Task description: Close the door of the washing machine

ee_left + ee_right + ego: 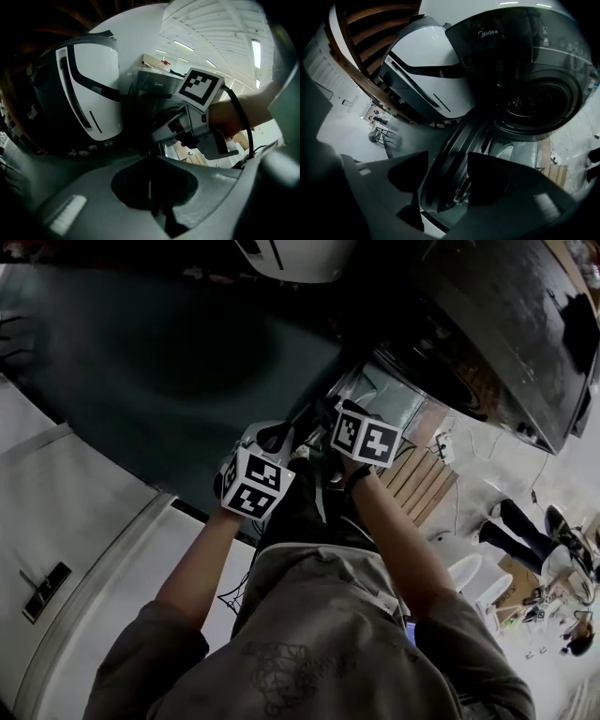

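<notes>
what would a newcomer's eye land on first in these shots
The dark washing machine fills the upper right of the right gripper view, with its round drum opening gaping and its door swung out toward the camera. The door's rim is caught between the jaws of the right gripper. The left gripper, jaws together on nothing, is held just to its left.
</notes>
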`<state>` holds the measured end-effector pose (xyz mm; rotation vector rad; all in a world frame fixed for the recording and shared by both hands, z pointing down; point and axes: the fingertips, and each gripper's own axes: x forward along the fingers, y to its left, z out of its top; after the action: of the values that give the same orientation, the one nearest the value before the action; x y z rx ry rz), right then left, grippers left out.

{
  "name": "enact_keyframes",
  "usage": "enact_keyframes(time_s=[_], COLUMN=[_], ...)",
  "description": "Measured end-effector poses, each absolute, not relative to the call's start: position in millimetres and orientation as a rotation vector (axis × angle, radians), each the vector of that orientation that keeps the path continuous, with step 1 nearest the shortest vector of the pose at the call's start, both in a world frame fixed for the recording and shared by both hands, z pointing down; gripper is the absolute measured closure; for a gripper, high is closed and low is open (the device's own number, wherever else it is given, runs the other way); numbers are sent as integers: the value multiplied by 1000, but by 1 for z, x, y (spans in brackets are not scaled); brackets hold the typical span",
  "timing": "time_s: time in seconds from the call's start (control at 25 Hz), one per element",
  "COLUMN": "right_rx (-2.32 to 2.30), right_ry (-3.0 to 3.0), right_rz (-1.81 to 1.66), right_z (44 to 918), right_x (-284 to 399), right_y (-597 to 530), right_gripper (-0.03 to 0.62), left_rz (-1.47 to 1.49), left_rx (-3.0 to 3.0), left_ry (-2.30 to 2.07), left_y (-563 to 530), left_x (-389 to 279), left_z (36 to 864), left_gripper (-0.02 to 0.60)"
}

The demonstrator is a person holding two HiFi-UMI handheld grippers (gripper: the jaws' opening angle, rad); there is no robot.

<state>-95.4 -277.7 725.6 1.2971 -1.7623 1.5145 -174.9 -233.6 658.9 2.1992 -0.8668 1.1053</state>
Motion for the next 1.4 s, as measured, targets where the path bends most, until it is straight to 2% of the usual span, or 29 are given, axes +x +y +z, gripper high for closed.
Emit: enact_keyframes(time_s=[0.2, 0.36, 0.96, 1.4], right_rx=[1340, 1339, 1344, 1395], right_ry=[-1711, -1729, -1763, -1737], right_rz=[1566, 1534, 1520, 1482], right_z=[735, 734, 732, 732], right_x=[-98, -104, -87, -34], right_y=[-269, -272, -261, -235], right_gripper=[307, 362, 376, 376], left_rz=[1085, 1133, 1082, 1090], left_rx=[2159, 2167, 2144, 2182], left_ry=[-858, -846, -859, -810], left_y=[-223, -219, -201, -187], left_x=[-181, -182, -175, -139], left_z=[667, 672, 661, 648], left_gripper=[581, 581, 581, 581])
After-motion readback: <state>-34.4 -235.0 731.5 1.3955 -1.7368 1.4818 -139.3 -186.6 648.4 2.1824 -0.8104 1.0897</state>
